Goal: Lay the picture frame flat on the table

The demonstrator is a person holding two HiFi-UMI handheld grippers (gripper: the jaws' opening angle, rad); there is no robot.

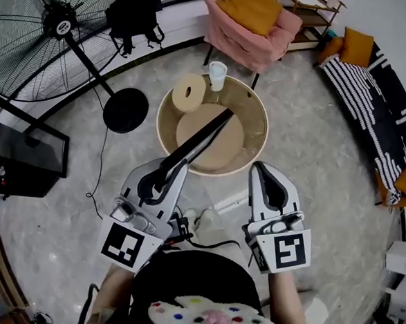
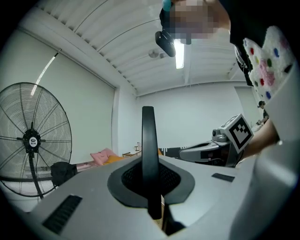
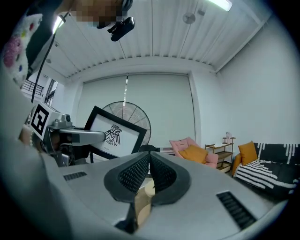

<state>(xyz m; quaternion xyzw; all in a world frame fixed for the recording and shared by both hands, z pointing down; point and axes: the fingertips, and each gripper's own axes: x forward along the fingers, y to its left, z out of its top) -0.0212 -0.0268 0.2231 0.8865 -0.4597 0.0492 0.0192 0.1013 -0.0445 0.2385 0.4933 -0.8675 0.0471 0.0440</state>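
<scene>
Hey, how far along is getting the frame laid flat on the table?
Done: the left gripper is shut on the frame's edge. In hand: the frame is held up at a tilt over the table, not lying on it. Left: lower it flat and let go. The right gripper is shut and empty.

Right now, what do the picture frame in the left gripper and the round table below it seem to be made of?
The picture frame: smooth black moulding with a dull sheen, wood or plastic, I can't tell which. Inside it is a white sheet with a black bird print; whether it is glazed is unclear. The table: pale tan, matt, with a raised rim, likely wood or veneer.
</scene>
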